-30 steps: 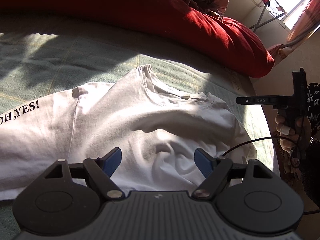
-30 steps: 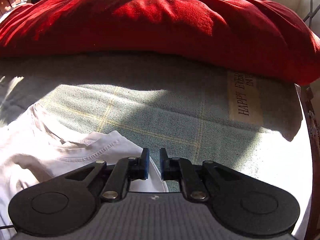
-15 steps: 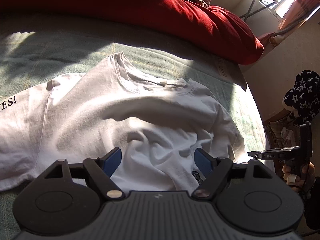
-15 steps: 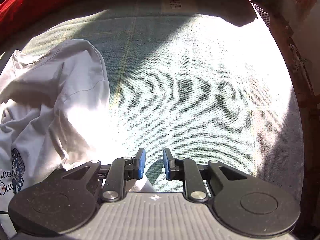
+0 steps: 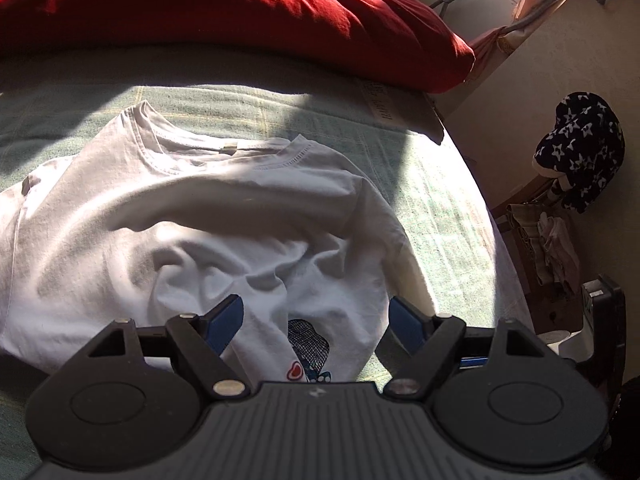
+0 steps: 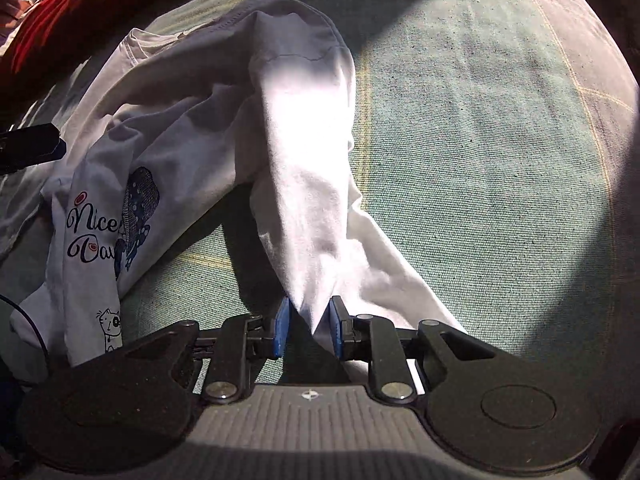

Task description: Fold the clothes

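right gripper (image 6: 307, 330) pinches the shirt (image 6: 304, 168) corner; left gripper (image 5: 316, 322) jaws apart.
the thin pinch may slip, dropping the shirt rumpled on the bed (image 6: 500, 160).

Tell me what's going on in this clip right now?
A person is folding a white T-shirt on a green bedspread, holding tongs in each hand. The right tongs are pinching a bunch of the shirt's fabric, which is pulled taut toward them from the rest of the shirt. The left tongs hover wide open over the shirt body, gripping nothing. The shirt is wrinkled and not yet neatly folded; its printed front shows at the near edge. A red duvet lies along the far side.
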`<state>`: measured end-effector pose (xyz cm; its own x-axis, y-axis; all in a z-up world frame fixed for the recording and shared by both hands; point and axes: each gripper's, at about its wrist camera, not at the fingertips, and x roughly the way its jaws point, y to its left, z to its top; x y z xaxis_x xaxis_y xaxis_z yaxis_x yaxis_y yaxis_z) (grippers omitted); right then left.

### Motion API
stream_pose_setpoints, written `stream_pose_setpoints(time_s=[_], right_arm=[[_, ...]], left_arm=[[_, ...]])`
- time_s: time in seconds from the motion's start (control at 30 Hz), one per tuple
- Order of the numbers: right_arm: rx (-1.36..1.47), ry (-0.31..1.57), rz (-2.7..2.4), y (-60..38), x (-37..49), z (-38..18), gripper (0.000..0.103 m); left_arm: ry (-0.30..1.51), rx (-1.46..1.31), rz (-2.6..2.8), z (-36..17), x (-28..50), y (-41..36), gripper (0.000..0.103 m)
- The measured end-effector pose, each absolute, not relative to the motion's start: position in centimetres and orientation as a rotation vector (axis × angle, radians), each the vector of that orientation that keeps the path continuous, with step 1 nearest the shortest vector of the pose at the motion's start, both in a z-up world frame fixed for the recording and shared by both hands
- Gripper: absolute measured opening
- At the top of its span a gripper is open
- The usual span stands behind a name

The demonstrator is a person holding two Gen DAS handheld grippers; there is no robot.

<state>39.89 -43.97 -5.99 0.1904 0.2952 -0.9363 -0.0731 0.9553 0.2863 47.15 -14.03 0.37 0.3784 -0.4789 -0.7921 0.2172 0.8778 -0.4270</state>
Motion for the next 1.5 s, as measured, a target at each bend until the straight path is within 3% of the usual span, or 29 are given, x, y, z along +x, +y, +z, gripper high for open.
stream_pose_setpoints(time_s=[0.2, 0.47, 0.53, 0.57, 0.6, 1.0, 1.17, 1.3, 1.5], right_arm=[[0.16, 1.246, 0.197, -47.9, 39.8, -3.5, 0.03], [0.168, 1.339, 0.257, -49.4, 40.1, -7.8, 0.031], [0.086, 1.322, 0.242, -48.2, 39.4, -7.5, 0.027], [0.041, 1.313, 0.226, -47.8, 39.1, -7.3, 0.01], [0.02, 1.302, 0.212, -47.7, 39.0, -6.9, 0.003], [-0.115, 1.118, -0.032, -53.2, 43.1, -1.6, 0.0], [-0.056, 1.076, -0.128, -57.0, 45.8, -0.7, 0.0], [0.106, 1.105, -0.014, -58.3, 46.8, -1.0, 0.012], [0.049, 1.185, 0.202, -52.1, 48.1, -4.8, 0.02]], left_arm=[[1.101, -0.265, -0.446, 0.6, 45.8, -14.6, 0.079], [1.121, -0.254, -0.452, 0.1, 44.7, -15.7, 0.079], [1.126, -0.249, -0.443, 0.1, 44.6, -15.7, 0.079], [1.127, -0.25, -0.438, 0.1, 44.5, -15.7, 0.079], [1.128, -0.254, -0.432, 0.2, 44.5, -15.7, 0.079], [1.107, -0.251, -0.439, 0.9, 44.7, -16.7, 0.079], [1.11, -0.252, -0.424, 1.0, 45.0, -16.3, 0.079], [1.115, -0.266, -0.415, 0.7, 45.3, -16.1, 0.079], [1.117, -0.265, -0.421, 0.5, 45.9, -16.1, 0.08]])
